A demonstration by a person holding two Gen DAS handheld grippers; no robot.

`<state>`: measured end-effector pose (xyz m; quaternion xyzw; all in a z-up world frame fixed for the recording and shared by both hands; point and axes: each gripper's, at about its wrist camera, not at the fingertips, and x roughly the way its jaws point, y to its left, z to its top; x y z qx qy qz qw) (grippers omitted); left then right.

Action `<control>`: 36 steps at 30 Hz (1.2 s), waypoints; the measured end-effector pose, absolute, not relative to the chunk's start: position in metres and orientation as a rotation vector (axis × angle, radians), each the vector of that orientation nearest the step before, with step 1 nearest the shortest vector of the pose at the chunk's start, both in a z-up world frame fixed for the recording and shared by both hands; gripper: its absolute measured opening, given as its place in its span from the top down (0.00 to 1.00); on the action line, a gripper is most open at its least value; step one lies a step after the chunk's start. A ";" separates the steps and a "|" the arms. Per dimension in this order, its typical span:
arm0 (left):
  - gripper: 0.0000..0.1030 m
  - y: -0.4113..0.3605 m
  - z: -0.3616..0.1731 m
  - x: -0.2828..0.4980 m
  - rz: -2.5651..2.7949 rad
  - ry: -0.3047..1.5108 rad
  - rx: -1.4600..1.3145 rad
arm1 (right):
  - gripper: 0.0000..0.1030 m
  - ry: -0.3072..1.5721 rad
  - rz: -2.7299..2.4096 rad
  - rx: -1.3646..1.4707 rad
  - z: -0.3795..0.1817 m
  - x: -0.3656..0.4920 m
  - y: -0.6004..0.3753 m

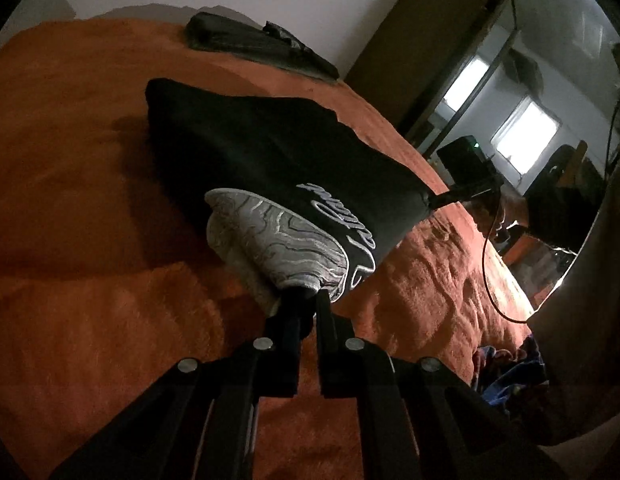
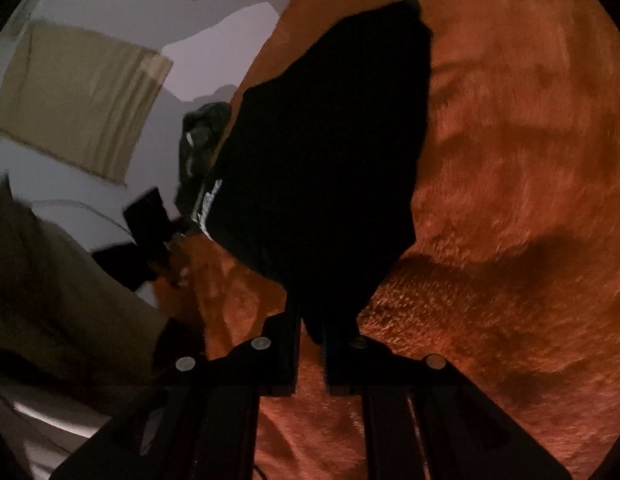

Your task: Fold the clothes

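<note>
Black fabric, a T-shirt [image 1: 270,152] with white script lettering and a grey patterned print, hangs stretched between both grippers above the orange blanket [image 1: 90,200] of the bed. The left gripper [image 1: 306,300] has its fingers clenched on the printed edge of the T-shirt. The right gripper [image 2: 314,320] has its fingers clenched on a plain black corner.

Progress: judged from the raised, partly doubled cloth, a fold is in hand but not finished. The T-shirt is not yet laid flat or squared. A second dark garment [image 1: 262,44] lies at the far edge of the blanket, toward 12 o'clock in the left wrist view; whether it is folded cannot be told.

View differences: the left wrist view shows the print, the lettering, a wardrobe [image 1: 426,28] at 1 o'clock and the right gripper pulling the far corner at 3 o'clock. The right wrist view shows mainly the unprinted side of the T-shirt [image 2: 330,140] and the left gripper at 9 o'clock.
</note>
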<state>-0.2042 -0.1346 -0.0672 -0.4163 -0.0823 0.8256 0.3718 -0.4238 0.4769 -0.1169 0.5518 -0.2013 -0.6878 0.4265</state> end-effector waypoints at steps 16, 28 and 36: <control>0.84 -0.193 -0.052 -0.191 2.071 -0.112 -1.532 | 0.87 -0.258 -2.097 1.628 -0.103 -0.363 0.458; 0.47 -0.066 -0.039 -0.225 2.285 -0.185 -1.417 | 0.98 0.005 -2.195 1.383 -0.059 -0.364 0.245; 0.60 -0.063 -0.068 -0.217 2.322 -0.071 -1.489 | 1.00 0.120 -2.257 1.553 -0.098 -0.363 0.239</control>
